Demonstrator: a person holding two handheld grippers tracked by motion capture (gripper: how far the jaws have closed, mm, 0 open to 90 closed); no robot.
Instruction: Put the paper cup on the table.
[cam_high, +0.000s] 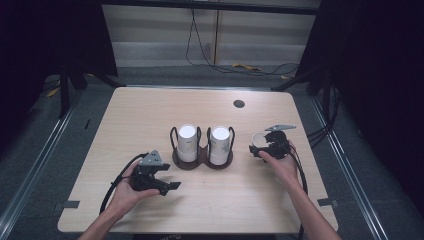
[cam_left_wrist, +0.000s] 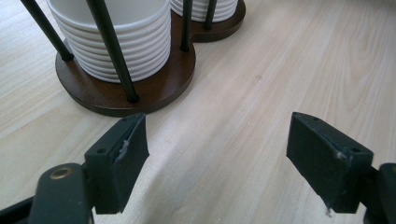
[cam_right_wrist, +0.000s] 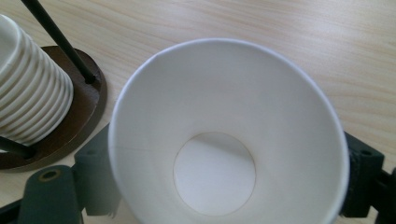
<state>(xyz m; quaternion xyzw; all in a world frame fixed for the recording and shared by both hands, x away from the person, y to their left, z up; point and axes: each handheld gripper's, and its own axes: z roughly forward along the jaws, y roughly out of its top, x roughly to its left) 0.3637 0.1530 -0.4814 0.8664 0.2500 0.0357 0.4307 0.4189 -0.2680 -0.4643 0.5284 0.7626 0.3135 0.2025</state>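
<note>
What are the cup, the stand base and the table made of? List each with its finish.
Cup: probably paper, matte white, with a thin rolled rim and side seam.
Stand base: looks like dark stained wood, smooth.
Table: pale wood or wood-look laminate, visible grain, slight sheen.

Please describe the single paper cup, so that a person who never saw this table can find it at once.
Find the dark two-ring holder mid-table with its two cup stacks. To its right, between the right tongs, stands one white cup, upright, empty and alone.

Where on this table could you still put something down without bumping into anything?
The far half of the table behind the cup holder is bare, as is the near strip between the left gripper and the right hand. It's crowded mid-table, round the holder and the single cup.
</note>
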